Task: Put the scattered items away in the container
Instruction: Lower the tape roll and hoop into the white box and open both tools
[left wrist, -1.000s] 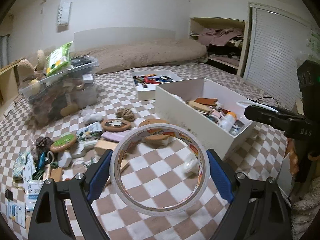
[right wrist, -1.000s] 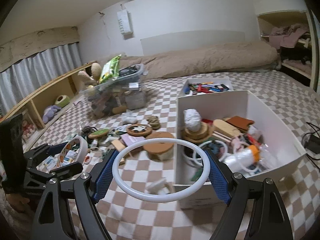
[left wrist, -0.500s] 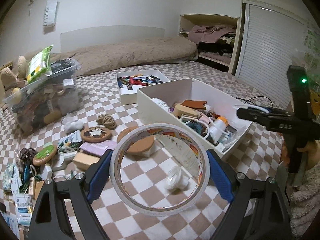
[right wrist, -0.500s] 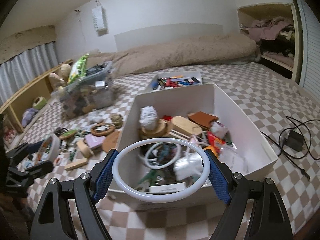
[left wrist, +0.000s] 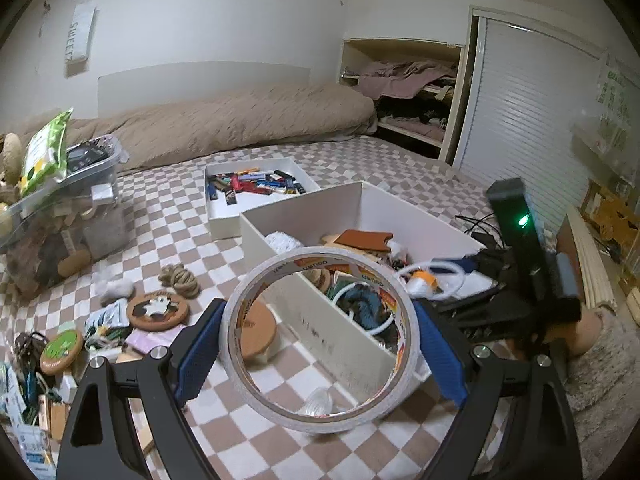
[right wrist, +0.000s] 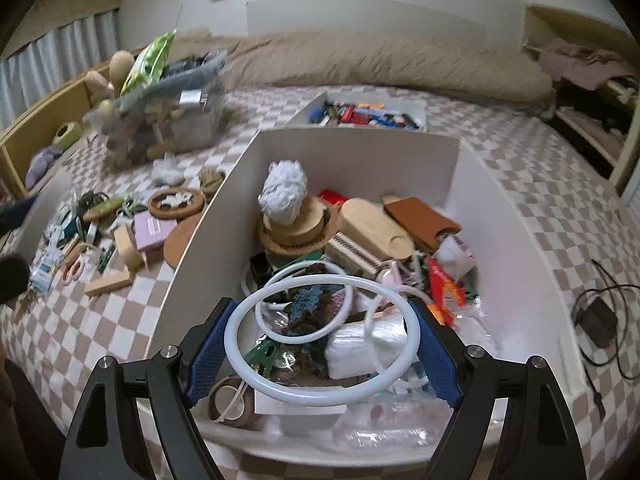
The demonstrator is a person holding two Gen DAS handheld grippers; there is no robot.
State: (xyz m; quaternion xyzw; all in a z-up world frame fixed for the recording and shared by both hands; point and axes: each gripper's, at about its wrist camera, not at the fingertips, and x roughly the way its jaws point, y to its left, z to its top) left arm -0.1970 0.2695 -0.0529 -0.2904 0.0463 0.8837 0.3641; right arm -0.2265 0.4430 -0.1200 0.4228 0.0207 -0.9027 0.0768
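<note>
My left gripper (left wrist: 318, 354) is shut on a roll of clear tape (left wrist: 276, 404), its blue pads pressing both sides, held above the checkered bed just left of the white box (left wrist: 320, 332). My right gripper (right wrist: 320, 346) is shut on a white plastic ring (right wrist: 326, 398) and hangs over the inside of the same white box (right wrist: 516, 248), which is crowded with wooden pieces, yarn, another white ring and packets. In the left wrist view the right gripper with its ring (left wrist: 438, 276) shows above the box's right side.
Loose items lie on the bed left of the box: round coasters (left wrist: 158, 310), a rope knot (left wrist: 180, 280), cards and wooden blocks (right wrist: 108, 282). A clear bin (left wrist: 60, 208) stands at the left, a shallow tray of small items (left wrist: 256, 186) behind the box. A cable and adapter (right wrist: 596, 320) lie at the right.
Both grippers have moved toward the white box. The right one has tipped downward and now hangs over the box's contents with the ring; the left one has come close beside the box with the tape.
</note>
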